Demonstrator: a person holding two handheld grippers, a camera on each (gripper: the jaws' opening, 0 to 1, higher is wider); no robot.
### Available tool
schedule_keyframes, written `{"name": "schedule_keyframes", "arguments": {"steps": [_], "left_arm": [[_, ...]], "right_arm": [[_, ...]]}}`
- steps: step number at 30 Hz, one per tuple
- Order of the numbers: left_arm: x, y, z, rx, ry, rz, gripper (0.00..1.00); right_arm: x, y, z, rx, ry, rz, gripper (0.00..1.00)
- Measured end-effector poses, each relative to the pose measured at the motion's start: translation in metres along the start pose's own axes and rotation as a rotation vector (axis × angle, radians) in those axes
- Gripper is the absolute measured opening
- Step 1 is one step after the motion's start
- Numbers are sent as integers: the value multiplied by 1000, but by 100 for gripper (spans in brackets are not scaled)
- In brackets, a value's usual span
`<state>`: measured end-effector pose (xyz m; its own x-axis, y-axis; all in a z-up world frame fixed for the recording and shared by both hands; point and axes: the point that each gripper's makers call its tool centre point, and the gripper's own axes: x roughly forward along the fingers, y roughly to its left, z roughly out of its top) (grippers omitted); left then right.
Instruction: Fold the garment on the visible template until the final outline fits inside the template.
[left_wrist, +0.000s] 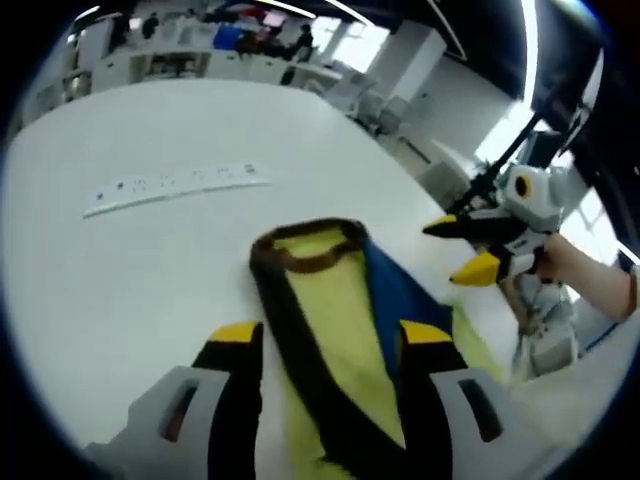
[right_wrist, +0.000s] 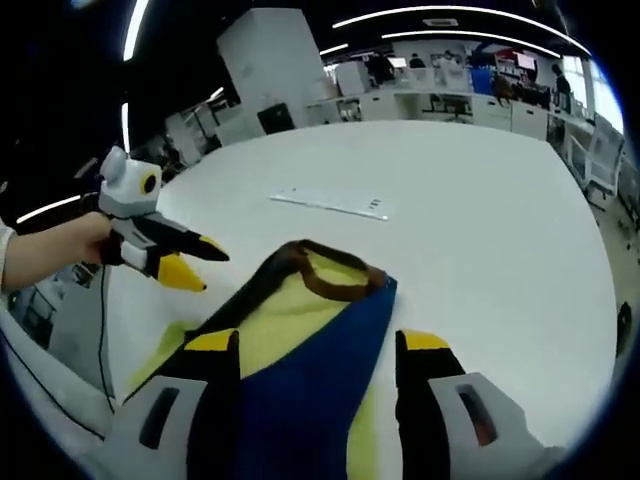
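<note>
We are early in the fold: the garment (left_wrist: 345, 330) lies at lower centre on the white worktop (left_wrist: 150, 280). The left hand-held gripper (left_wrist: 330, 345) and right hand-held gripper (right_wrist: 310, 350) both stand released. Next we must grasp an edge.

Surface: big white table (left_wrist: 130, 280), rounded edge.
Garment (left_wrist: 335, 330): yellow/blue w/ dark brown trim, lies on table, collar toward 12 o'clock.
Strip (left_wrist: 175, 187): white, flat, approx 11 o'clock of garment, well apart.
</note>
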<state>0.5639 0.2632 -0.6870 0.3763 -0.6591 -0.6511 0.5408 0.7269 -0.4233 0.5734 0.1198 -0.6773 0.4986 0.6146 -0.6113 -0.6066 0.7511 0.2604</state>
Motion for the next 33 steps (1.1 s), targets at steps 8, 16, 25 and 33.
{"name": "schedule_keyframes", "arguments": {"steps": [8,16,25,33], "left_arm": [[-12,-15,-1,-3,-23,-17,56],[-24,-30,-3,11,-40,-33,63],[-34,-37,-8,22,-48,-34,69],[-45,-43,-11,27,-67,-30,73]], "right_arm": [[-8,12,-2,-3,-7,20,70],[-18,23,-4,-12,-9,36,76],[-30,29,-8,9,-20,38,79],[-42,34,-11,19,-31,32,82]]}}
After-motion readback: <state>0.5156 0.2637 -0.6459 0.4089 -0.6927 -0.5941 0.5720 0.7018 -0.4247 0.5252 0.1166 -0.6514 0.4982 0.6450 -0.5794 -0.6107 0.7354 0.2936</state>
